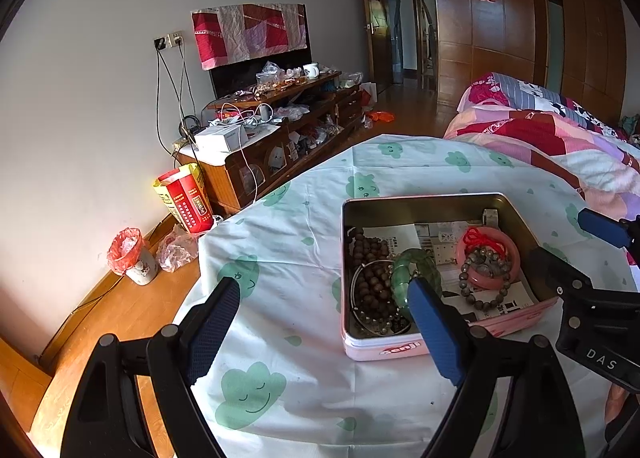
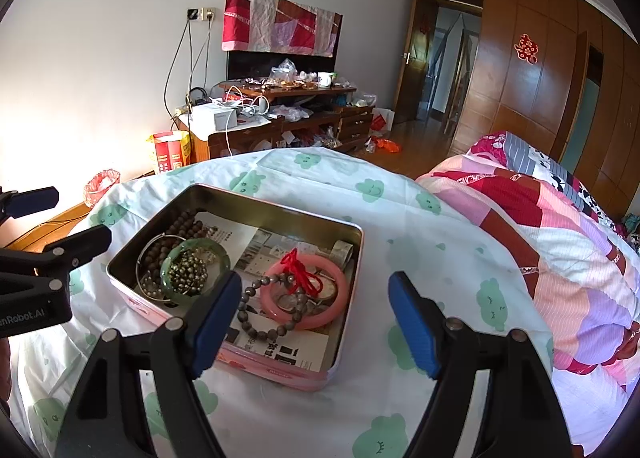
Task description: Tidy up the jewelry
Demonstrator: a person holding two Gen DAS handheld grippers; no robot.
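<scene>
Jewelry tin [image 2: 120, 278] sits open on the cloth-covered surface [image 2: 400, 197], pink bangle [image 2: 304, 290] and green bangle [image 2: 192, 258] inside. My right tongs [image 2: 316, 322] released, empty, pink bangle just ahead-left; left tongs [image 1: 324, 322] released too, beside the tin's left wall. Right hand's nearer pink.

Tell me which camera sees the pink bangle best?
The right wrist view: the pink bangle lies whole and close in the tin, red cord on top. In the left wrist view it sits farther off, with a bead bracelet partly covering it.

Left hand-held gripper [image 1: 324, 322] and right [image 2: 314, 322] seemingly gape, empty.
</scene>
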